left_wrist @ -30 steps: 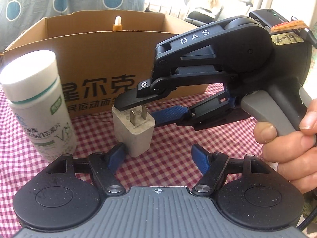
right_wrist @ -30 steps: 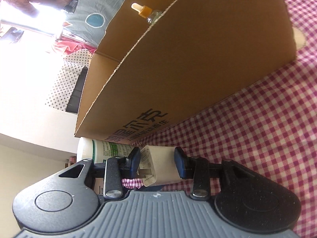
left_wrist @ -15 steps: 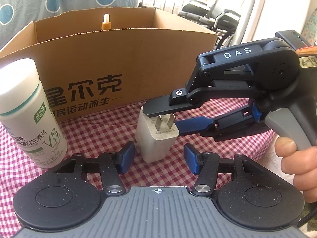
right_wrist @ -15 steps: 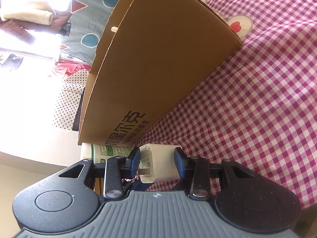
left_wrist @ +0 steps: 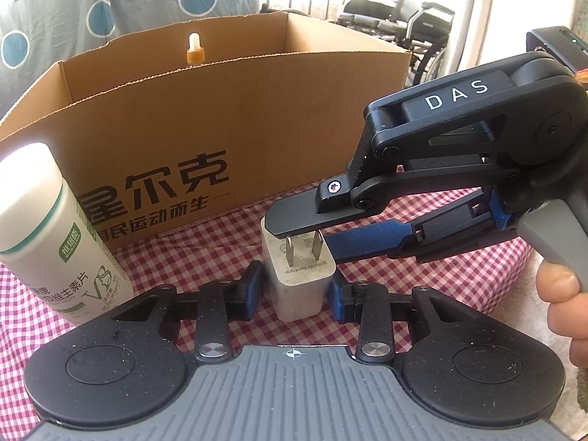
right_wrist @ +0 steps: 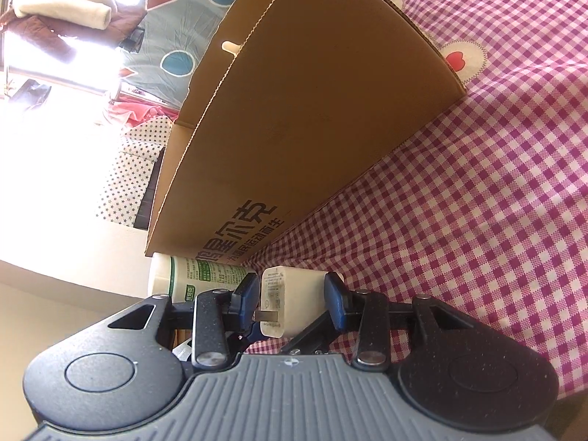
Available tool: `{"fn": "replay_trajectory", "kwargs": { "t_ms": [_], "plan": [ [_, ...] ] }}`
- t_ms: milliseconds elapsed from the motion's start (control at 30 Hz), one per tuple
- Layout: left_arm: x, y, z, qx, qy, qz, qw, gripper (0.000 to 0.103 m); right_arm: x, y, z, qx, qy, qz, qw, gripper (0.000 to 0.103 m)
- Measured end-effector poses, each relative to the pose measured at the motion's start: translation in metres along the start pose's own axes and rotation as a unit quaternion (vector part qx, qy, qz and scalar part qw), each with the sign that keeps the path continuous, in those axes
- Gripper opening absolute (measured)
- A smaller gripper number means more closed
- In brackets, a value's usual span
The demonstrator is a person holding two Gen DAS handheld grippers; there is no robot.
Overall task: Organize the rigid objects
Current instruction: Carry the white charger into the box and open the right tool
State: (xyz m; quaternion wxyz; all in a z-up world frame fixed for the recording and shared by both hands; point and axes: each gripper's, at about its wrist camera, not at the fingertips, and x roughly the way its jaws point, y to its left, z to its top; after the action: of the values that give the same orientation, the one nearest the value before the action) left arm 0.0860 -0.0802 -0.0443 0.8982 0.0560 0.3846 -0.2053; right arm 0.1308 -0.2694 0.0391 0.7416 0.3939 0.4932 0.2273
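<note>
A white charger plug [left_wrist: 297,283] stands with its base on or just over the checked cloth, prongs facing my left wrist camera. My right gripper [right_wrist: 292,297] is shut on it, one pad on the prong face and one on the far end. In the left wrist view the right gripper [left_wrist: 307,237] reaches in from the right, held by a hand [left_wrist: 562,294]. My left gripper [left_wrist: 296,290] has the charger's lower part between its closing jaws. The right pad looks about level with the charger's side, and a thin gap shows at the left pad.
An open cardboard box [left_wrist: 220,117] with printed characters stands right behind the charger, with a dropper bottle [left_wrist: 193,51] inside. A white supplement bottle [left_wrist: 47,235] stands at the left beside the box. A wheelchair [left_wrist: 404,11] is in the background.
The left jaws have narrowed from wide apart to close around the charger, which now sits centred between them. The right gripper keeps its hold and shows further right in the left wrist view.
</note>
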Motion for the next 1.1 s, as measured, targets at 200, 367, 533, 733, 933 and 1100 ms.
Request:
{"fn": "replay_trajectory", "kwargs": {
  "t_ms": [200, 367, 533, 733, 933, 1100],
  "plan": [
    [-0.004, -0.001, 0.000, -0.005, 0.001, 0.009, 0.9999, 0.026, -0.004, 0.001, -0.002, -0.001, -0.006, 0.004, 1.000, 0.041],
    [-0.009, 0.000, -0.001, -0.010, -0.001, 0.009, 0.9999, 0.026, -0.013, 0.006, -0.008, -0.002, -0.013, 0.005, 1.000, 0.040],
    [-0.023, -0.005, 0.002, -0.004, -0.011, 0.019, 0.9997, 0.026, -0.023, 0.016, -0.016, -0.007, -0.022, 0.017, 1.000, 0.040],
    [-0.059, -0.009, 0.022, 0.004, -0.058, 0.042, 0.9974, 0.026, -0.047, 0.056, -0.010, -0.046, -0.046, 0.049, 0.997, 0.040],
    [-0.079, -0.004, 0.070, 0.012, -0.103, 0.059, 0.9929, 0.026, -0.064, 0.112, 0.021, -0.131, -0.076, 0.060, 0.987, 0.040],
    [-0.058, 0.008, 0.117, -0.008, -0.099, 0.056, 0.9935, 0.026, -0.057, 0.138, 0.069, -0.168, -0.081, 0.038, 0.982, 0.040]
  ]
}}
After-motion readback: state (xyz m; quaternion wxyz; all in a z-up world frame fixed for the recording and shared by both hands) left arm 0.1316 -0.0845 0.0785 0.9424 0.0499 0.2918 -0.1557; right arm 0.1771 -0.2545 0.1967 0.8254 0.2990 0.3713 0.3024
